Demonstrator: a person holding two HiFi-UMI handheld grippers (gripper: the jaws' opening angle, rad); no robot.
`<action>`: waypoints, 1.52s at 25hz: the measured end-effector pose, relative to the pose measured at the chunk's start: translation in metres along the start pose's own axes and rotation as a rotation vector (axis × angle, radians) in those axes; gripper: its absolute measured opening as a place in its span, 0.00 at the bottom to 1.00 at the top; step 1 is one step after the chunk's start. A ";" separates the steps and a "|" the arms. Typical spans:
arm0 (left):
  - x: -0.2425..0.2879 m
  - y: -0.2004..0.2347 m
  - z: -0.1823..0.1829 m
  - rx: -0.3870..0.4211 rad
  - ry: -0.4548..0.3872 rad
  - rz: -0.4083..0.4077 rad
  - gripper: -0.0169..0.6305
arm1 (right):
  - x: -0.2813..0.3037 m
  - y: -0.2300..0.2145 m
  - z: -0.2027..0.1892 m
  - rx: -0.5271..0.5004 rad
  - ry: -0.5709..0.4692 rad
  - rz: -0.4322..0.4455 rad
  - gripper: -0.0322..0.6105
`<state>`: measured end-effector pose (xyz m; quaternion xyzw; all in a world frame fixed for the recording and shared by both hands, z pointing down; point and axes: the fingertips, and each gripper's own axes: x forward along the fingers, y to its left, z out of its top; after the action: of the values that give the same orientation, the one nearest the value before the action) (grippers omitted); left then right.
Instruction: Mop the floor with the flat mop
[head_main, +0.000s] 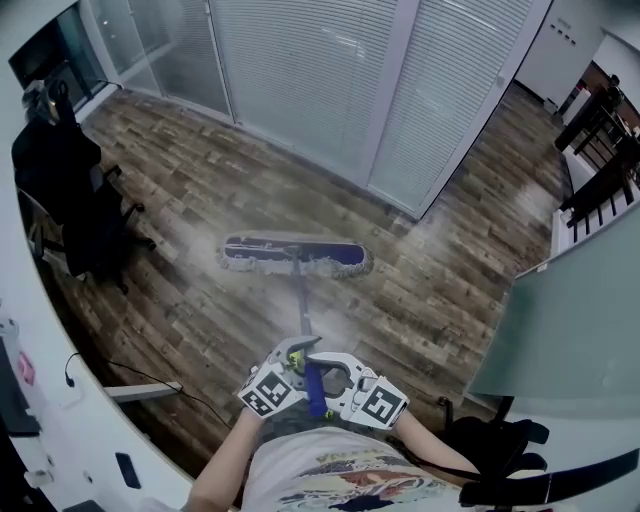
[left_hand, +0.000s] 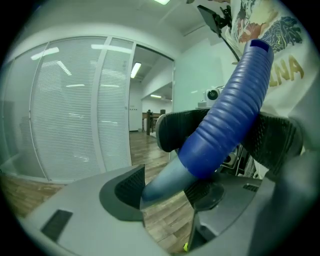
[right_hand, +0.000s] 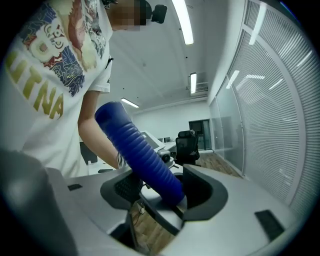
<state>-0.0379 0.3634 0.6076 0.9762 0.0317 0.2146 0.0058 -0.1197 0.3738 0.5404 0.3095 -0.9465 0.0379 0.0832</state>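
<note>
**Both tools clamped on the mop, head flat on the floor**

Here I am with both tools on the handle, close against my shirt. My right tool (right_hand: 162, 189) is clenched on the ribbed blue grip (right_hand: 135, 145), and its pads press it from both sides. My left tool (left_hand: 165, 192) is just below it, on the side towards the flat mop head (head_main: 295, 257). It is clamped where the grip gives way to the grey shaft (head_main: 302, 300).

The shaft runs straight out from my tools to the middle of the mop head. The head lies flat and crosswise on the wooden floor (head_main: 200, 180), with its fringe spread out at both ends.

Beyond the mop head stands the blinded glass wall (head_main: 300, 70). Well to the left of the mop head sits a black office chair (head_main: 75, 200).
</note>
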 end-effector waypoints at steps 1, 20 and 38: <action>-0.003 -0.005 -0.002 0.002 0.004 0.002 0.33 | 0.000 0.007 0.000 0.001 -0.005 0.007 0.40; -0.012 0.094 -0.008 0.048 0.007 0.008 0.32 | 0.063 -0.072 0.010 0.015 -0.021 0.074 0.42; -0.019 0.291 -0.005 0.063 0.000 0.004 0.32 | 0.174 -0.234 0.036 0.000 -0.048 0.062 0.43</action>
<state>-0.0400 0.0720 0.6115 0.9760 0.0364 0.2133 -0.0254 -0.1243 0.0801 0.5416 0.2808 -0.9574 0.0329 0.0592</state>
